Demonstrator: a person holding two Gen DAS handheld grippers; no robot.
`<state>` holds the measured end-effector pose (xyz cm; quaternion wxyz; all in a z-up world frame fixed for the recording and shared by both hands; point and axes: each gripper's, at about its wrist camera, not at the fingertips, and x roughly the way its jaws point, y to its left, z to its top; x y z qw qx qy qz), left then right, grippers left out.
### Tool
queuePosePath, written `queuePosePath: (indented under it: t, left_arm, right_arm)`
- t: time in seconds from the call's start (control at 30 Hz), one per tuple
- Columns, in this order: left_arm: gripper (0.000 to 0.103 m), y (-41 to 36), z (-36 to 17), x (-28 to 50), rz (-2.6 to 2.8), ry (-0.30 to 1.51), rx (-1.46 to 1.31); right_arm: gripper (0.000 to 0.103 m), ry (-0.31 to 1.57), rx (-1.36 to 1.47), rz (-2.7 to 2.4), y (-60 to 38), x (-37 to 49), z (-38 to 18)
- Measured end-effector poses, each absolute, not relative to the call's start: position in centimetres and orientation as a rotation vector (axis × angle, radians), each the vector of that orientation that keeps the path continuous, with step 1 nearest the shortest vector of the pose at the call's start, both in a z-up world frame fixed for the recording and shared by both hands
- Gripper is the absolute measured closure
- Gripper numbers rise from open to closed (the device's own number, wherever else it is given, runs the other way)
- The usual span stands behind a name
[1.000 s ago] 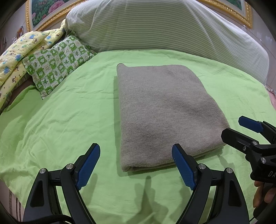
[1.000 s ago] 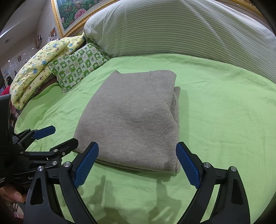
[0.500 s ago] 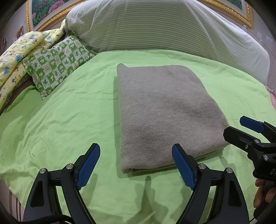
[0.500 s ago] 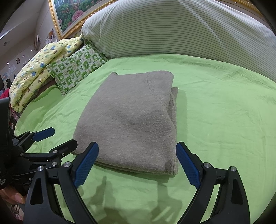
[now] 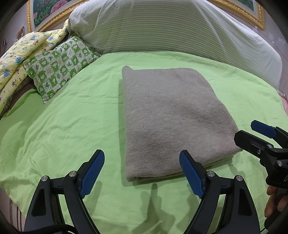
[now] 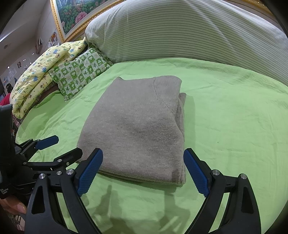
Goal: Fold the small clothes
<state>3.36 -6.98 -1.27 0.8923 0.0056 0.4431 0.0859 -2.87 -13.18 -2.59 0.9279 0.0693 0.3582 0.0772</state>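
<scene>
Grey knit garment lies folded into a neat rectangle on the green bedsheet, and neither of my claws touches it. My left claw hangs just short of its near edge with the jaws spread wide, the blue pads empty, one to the left of the near left corner and the other in front of the near edge. My right claw is likewise gaping wide at the near end of the garment, nothing between its pads; from the left camera I see it low at the right, just beside the garment's near right corner. From the right camera my left claw sits at the near left, close to the near left corner. On the right side of the fold some lower layers stick out a little past the top one. Far behind runs a long striped bolster. At the far left a green-and-white checked pillow leans against a yellow printed quilt, both well apart from the garment. A gilt-framed flower picture hangs on the wall beyond
</scene>
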Motion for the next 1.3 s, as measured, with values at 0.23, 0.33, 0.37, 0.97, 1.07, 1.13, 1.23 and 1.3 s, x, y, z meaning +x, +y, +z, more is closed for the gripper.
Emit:
queuePosePath:
  t: [0.23,0.33,0.37,0.97,1.07,1.13,1.23,1.3]
  left_arm:
    - [0.017,-7.3,-1.2,3.6,0.173,0.912,0.030]
    - [0.017,-7.3,-1.1,3.9,0.170,0.913,0.030]
    - [0.017,-7.2,-1.0,4.0,0.172,0.913,0.028]
    - [0.017,-5.9,-0.5,5.3,0.204,0.913,0.007]
    - [0.017,-5.7,-0.4,5.4,0.209,0.910,0.011]
    - [0.017,-5.7,-0.3,5.3,0.208,0.906,0.015]
    - [0.017,-5.7,-0.2,5.2,0.208,0.903,0.017]
    - [0.017,-5.7,-0.1,5.2,0.204,0.903,0.016]
  right_arm:
    - [0.012,0.731,0.145,0.157,-13.3,-2.8,-2.3]
    - [0.012,0.730,0.147,0.153,-13.4,-2.5,-2.2]
    - [0.012,0.731,0.149,0.152,-13.5,-2.4,-2.2]
    - [0.012,0.721,0.168,0.135,-14.2,-1.1,-1.6]
    - [0.012,0.722,0.167,0.139,-14.2,-0.9,-1.6]
    - [0.012,0.721,0.168,0.139,-14.1,-0.9,-1.6]
    - [0.012,0.722,0.168,0.140,-14.1,-0.8,-1.6]
    - [0.012,0.723,0.171,0.139,-14.1,-0.8,-1.6]
